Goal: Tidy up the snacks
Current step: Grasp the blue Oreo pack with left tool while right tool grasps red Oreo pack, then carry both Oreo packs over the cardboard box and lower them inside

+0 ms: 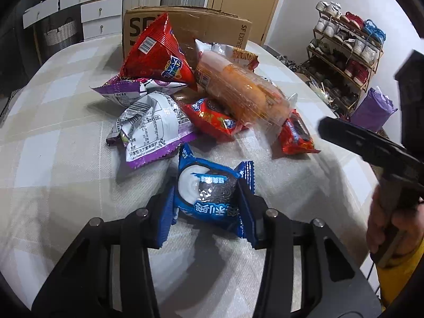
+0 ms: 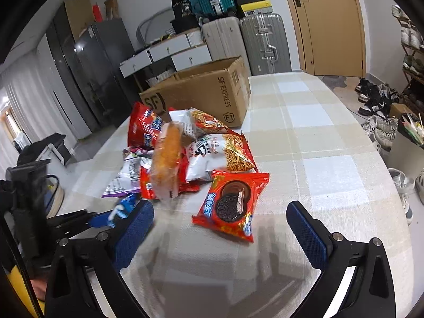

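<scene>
My left gripper (image 1: 205, 201) is shut on a blue cookie packet (image 1: 209, 193), held just above the table; it also shows in the right wrist view (image 2: 120, 210). Beyond it lies a pile of snacks: a red chip bag (image 1: 159, 50), purple-white bags (image 1: 151, 127), a clear-wrapped bread roll (image 1: 238, 90), red cookie packets (image 1: 295, 135). My right gripper (image 2: 220, 225) is open and empty, low over the table, with a red cookie packet (image 2: 232, 202) lying just ahead of its blue pads (image 2: 135, 228). The bread roll (image 2: 167, 159) stands on edge in the pile.
An open SF Express cardboard box (image 2: 206, 90) stands on the checked tablecloth (image 2: 318, 132) behind the pile. Noodle snack bags (image 2: 225, 145) lie beside the box. Suitcases (image 2: 262, 42), drawers and a shoe rack (image 1: 347, 50) surround the table.
</scene>
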`<state>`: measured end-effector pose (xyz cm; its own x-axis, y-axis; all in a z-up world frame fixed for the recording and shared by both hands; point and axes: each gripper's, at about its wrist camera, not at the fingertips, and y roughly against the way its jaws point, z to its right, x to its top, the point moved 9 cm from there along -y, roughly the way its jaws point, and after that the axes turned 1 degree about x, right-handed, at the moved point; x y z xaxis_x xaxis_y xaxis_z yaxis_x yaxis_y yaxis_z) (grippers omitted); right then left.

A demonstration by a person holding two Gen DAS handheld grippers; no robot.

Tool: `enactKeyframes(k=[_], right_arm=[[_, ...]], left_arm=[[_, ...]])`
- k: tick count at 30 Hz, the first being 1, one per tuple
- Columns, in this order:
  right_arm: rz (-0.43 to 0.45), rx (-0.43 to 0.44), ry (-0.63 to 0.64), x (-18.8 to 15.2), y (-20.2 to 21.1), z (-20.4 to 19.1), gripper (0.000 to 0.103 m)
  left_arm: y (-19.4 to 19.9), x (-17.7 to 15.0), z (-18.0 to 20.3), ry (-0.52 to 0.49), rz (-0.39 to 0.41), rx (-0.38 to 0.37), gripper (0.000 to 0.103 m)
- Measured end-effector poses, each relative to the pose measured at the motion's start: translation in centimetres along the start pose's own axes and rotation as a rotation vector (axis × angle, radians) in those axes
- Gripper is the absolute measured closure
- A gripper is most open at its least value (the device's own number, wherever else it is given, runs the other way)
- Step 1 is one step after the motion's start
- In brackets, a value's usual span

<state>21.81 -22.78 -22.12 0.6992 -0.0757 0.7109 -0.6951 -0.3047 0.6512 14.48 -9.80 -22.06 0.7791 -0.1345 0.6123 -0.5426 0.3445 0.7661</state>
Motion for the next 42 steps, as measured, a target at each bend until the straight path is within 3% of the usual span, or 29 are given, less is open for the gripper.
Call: enactKeyframes(k=[4, 6, 11, 12, 21, 32, 42], right_arm=[[-0.037, -0.056, 0.038, 0.3, -1.6, 0.5, 0.005], [-0.076, -0.063, 0.046, 0.1, -2.7, 0.6, 0.018], [-0.144, -0.106, 0.083, -0.6, -4.9, 0.6, 0.026], [-0.158, -0.097, 0.089, -0.8, -5.3, 0.4, 0.034], [-0.173, -0.076, 0.090, -1.7, -5.6, 0.0, 0.052], [-0.093, 0.020, -0.017, -2.5, -0.1, -0.2, 0.055], [0.061, 0.154, 0.041, 3.2, 7.5, -5.2, 0.055]], left_arm=[[2.7, -0.7, -1.0, 0.023, 0.020, -0.015, 0.062], [3.7, -0.7, -1.5, 0.028, 0.033, -0.006, 0.062], [6.2, -0.7, -2.7, 0.052, 0.067, -0.010, 0.062], [6.5, -0.6, -2.9, 0.059, 0.072, -0.014, 0.062], [9.8, -0.7, -4.0, 0.092, 0.112, -0.033, 0.062], [13.8, -0.4, -4.3, 0.098, 0.163, -0.037, 0.062], [19.3, 3.5, -4.4, 0.099, 0.235, -0.049, 0.062]])
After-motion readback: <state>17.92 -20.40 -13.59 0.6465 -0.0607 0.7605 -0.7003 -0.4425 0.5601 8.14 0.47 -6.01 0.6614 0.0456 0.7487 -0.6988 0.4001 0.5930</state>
